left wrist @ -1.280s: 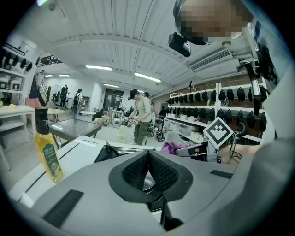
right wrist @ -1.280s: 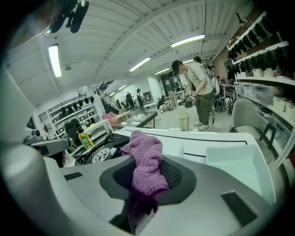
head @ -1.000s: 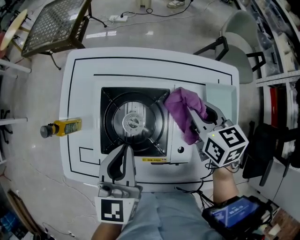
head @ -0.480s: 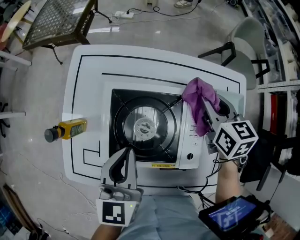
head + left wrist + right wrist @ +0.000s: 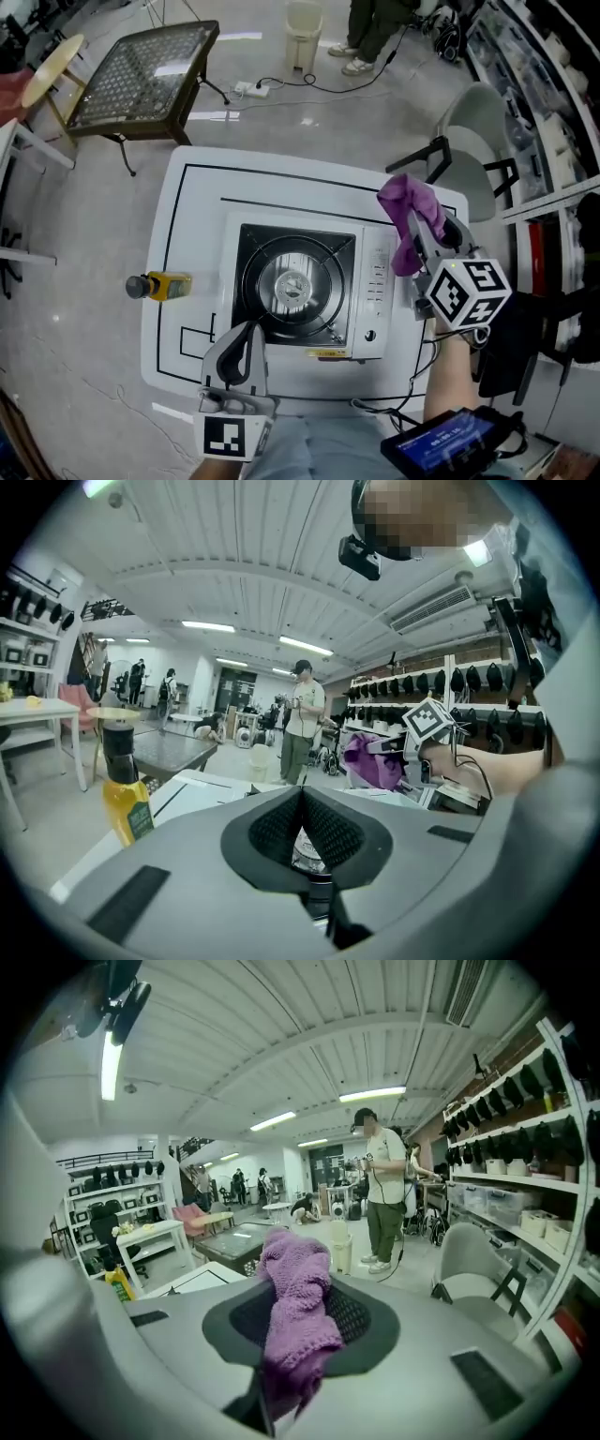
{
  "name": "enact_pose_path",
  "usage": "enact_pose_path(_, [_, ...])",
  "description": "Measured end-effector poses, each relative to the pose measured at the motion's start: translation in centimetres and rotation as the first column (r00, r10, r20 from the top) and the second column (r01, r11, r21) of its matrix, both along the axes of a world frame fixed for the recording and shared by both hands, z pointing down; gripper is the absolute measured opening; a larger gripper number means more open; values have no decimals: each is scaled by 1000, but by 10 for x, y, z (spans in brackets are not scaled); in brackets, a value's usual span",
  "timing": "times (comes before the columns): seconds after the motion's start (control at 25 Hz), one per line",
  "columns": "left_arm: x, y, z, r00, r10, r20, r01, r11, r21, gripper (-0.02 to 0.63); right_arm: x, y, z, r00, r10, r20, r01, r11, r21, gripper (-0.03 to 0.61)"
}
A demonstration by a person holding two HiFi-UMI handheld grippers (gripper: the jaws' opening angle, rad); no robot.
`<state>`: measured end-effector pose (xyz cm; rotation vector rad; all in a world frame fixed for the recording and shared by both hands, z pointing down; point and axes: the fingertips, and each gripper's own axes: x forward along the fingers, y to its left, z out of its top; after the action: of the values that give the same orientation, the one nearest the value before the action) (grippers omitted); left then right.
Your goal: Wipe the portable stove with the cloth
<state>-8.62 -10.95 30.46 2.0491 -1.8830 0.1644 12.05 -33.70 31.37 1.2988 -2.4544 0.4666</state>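
In the head view, the crumpled purple knitted cloth (image 5: 410,210) hangs above the table's far right, beyond the black-and-silver portable stove (image 5: 376,281). It is pinched in the right gripper (image 5: 428,234).

In the left gripper view, the left gripper (image 5: 302,797) has its 2 jaws pressed together with nothing between them.

In the right gripper view, the cloth is clamped between both jaws.

The stove (image 5: 300,291) sits mid-table (image 5: 197,187), a bottle (image 5: 161,285) to its left.

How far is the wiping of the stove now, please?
Done: the fluffy purple cloth is picked up, clamped in the right claw. In hand: it hangs in the air beside the black-and-white portable stove, not touching it. Left: whether any wiping is finished cannot be told; the left claw is shut and empty.
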Motion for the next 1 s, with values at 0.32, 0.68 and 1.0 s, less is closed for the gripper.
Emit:
enact_pose_path(0.32, [31,36,-39,998,-36,49,33,998,58,18,36,36,-36,1000,-24,20,24,999,43,117])
enact_pose_path(0.68, [42,35,-11,1000,-22,22,21,1000,18,18,68,36,13,989,-16,-148,16,1000,-1,118])
enact_pose_path(1.0, [18,27,38,997,63,-50,-66,996,-55,18,15,32,75,938,-92,-334,68,994,-84,117])
